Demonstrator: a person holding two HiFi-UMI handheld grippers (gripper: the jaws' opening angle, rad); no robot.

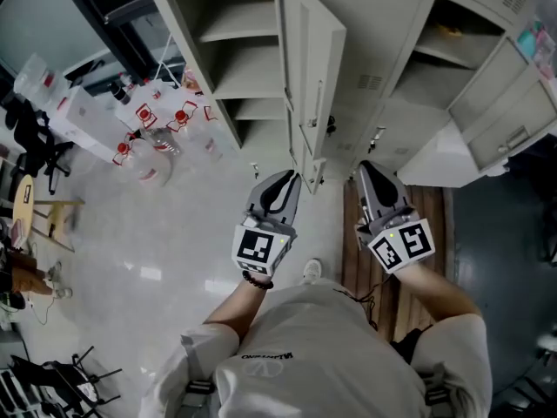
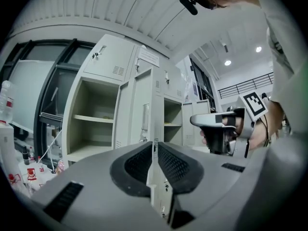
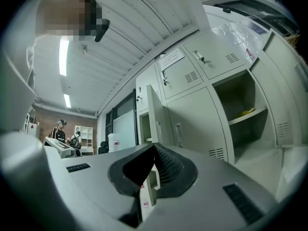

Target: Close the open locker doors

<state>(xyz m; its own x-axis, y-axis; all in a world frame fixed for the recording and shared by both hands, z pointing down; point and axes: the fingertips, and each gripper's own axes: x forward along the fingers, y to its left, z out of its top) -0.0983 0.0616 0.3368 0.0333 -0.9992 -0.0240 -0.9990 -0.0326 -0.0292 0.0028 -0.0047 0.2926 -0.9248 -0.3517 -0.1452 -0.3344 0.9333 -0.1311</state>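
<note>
Grey steel lockers (image 1: 383, 24) along the far side, centre door (image 1: 309, 77) swung out toward the near side, right door (image 1: 509, 103) open too. Left gripper (image 1: 280, 181): jaws a slit apart, gripping nothing, held level, aimed at the centre door's edge. Right gripper (image 1: 376, 171): jaws together, empty, tipped slightly up, just right of that door. Seen in right gripper view alone: two people (image 3: 59, 131) far left.
</note>
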